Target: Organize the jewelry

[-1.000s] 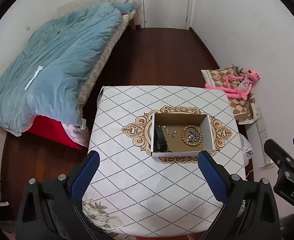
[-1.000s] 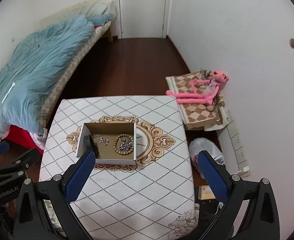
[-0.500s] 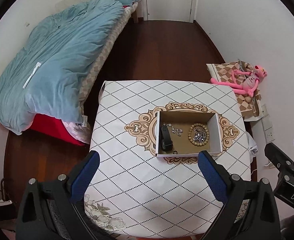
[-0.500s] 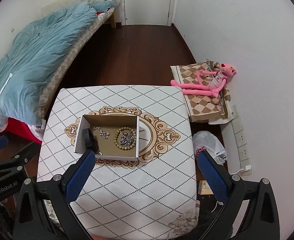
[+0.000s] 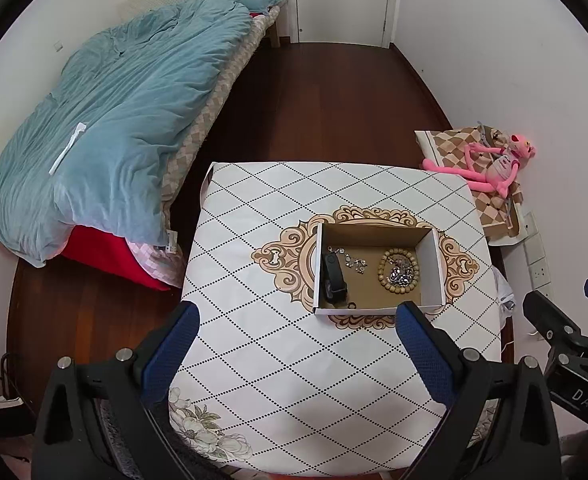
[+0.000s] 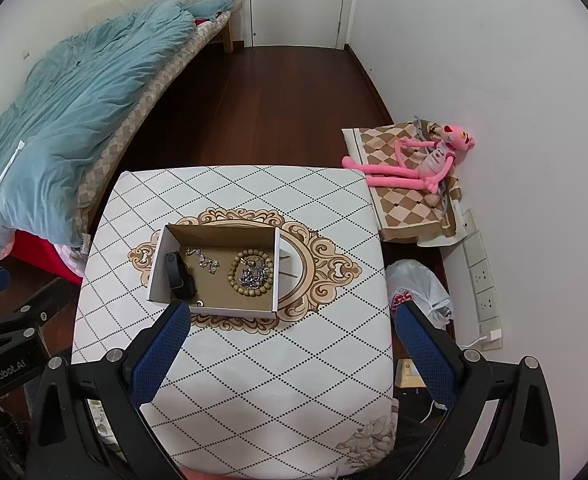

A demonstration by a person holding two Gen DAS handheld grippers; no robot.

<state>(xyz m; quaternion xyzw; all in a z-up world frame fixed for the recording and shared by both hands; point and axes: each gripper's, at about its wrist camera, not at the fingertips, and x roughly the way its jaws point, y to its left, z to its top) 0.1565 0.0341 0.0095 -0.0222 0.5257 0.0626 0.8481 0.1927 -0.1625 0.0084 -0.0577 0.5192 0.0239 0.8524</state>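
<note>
Left wrist view: cardboard box [image 5: 376,270] right of centre on table [image 5: 274,360], holding bead bracelet [image 5: 399,270], silver chain [image 5: 348,260], black band [image 5: 334,278]. Left gripper [image 5: 294,344] spread wide, empty, high above. Risks snagging the chain if lowered carelessly.

Right wrist view: same box [image 6: 214,272] centre-left. Right gripper [image 6: 292,344] released, empty, aloft. Small ring [image 6: 200,303], possibly, near front wall.
</note>
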